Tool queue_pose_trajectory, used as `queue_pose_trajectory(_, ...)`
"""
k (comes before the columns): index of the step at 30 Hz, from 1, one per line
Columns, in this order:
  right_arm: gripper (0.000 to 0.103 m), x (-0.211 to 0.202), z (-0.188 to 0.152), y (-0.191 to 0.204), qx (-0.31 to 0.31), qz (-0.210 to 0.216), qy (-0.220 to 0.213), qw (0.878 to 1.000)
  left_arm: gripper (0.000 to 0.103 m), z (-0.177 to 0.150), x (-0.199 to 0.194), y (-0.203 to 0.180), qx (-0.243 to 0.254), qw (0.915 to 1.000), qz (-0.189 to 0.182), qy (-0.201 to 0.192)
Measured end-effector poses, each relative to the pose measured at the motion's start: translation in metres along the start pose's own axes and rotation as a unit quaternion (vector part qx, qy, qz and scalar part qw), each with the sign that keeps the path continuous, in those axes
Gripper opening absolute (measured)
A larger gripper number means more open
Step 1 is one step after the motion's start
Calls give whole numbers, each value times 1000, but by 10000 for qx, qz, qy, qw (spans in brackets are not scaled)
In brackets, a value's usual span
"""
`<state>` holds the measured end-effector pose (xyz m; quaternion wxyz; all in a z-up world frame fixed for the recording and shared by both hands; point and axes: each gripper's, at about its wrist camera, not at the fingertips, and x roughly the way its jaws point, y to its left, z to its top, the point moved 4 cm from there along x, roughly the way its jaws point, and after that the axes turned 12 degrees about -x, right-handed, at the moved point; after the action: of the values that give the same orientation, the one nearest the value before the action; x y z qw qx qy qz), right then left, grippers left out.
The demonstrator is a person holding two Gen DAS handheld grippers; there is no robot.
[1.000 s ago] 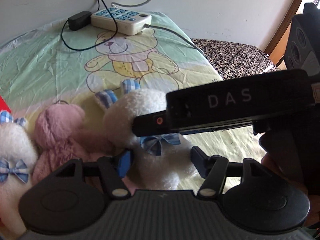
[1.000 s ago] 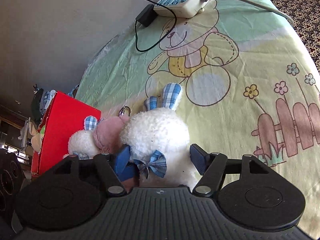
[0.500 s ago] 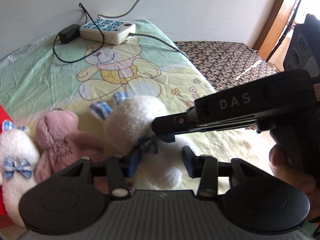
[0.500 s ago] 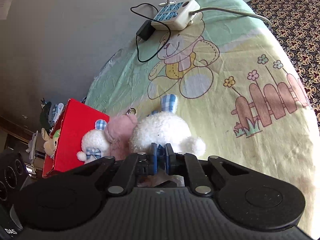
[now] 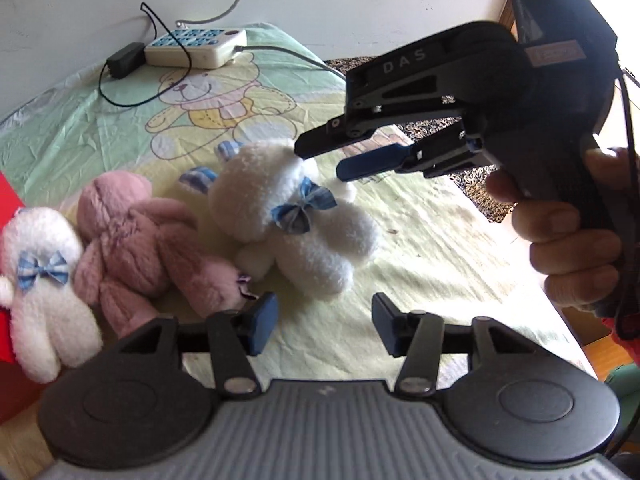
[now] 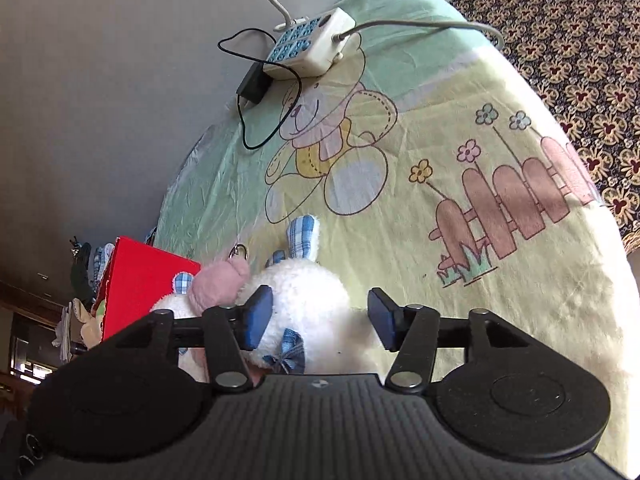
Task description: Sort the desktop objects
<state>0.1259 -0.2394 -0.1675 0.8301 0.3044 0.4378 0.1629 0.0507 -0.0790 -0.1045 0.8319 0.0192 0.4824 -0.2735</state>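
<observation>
Three plush toys lie in a row on the printed cloth. A white bunny with a blue bow (image 5: 296, 220) (image 6: 308, 312) lies at the right of the row, a pink bear (image 5: 136, 240) (image 6: 220, 284) in the middle, and another white plush with a blue bow (image 5: 40, 280) at the left. My left gripper (image 5: 324, 330) is open and empty, just in front of the toys. My right gripper (image 6: 318, 318) (image 5: 324, 156) is open above the white bunny, which lies below its spread jaws, and grips nothing.
A red box (image 6: 140, 276) (image 5: 8, 200) stands at the left against the plush row. A white power strip (image 5: 192, 46) (image 6: 312, 48) with a black adapter (image 5: 124, 60) and cables lies at the far edge by the wall. A patterned surface (image 6: 580, 52) lies beyond the cloth's right edge.
My right gripper, which closed half a second ago, has opened and lifted off the white bunny. My left gripper has pulled back from the bunny and opened wider. The bunny now lies free on the cloth.
</observation>
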Motion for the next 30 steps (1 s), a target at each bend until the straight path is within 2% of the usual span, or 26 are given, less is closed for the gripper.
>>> queue_pose_trajectory(1,64,4,-2,0,119,170,90,9997,61,2,-1,3,-47,10000,20,-28)
queue_pose_trajectory(2,57,6,-3,4,179,330,143,9992,61,3,-1,5,-96,9999,40,-47)
queue_pose_trajectory(3,49,5,-5,11,98,413,160,9990,61,4,-2,8,-154,9998,65,-61)
queue_pose_trajectory(4,47,3,-7,20,-28,468,169,9988,61,5,-2,13,-224,9997,99,-69)
queue_pose_trajectory(9,47,-8,-15,63,-559,573,49,9968,62,5,-13,36,-562,9983,119,-88)
queue_pose_trajectory(12,48,-10,-15,84,-726,836,-5,9939,68,1,-24,45,-635,9977,161,-168)
queue_pose_trajectory(13,48,-7,-16,89,-821,804,21,9934,69,0,-28,48,-652,9975,171,-195)
queue_pose_trajectory(15,48,0,-19,99,-1021,670,89,9925,72,-1,-33,50,-692,9972,153,-243)
queue_pose_trajectory(17,50,2,-19,101,-1196,276,0,9924,78,0,-35,51,-739,9967,136,-298)
queue_pose_trajectory(18,63,1,-19,101,-1341,-40,-50,9909,80,1,-35,52,-747,9965,170,-325)
queue_pose_trajectory(19,68,1,-18,100,-1480,-335,-57,9884,80,1,-35,53,-757,9964,189,-340)
queue_pose_trajectory(24,67,3,-21,77,-1596,-666,93,9849,80,-2,-34,51,-789,9963,80,-331)
queue_pose_trajectory(30,66,-10,-3,72,-2113,-1229,-177,9695,80,13,-20,38,-405,9981,91,-458)
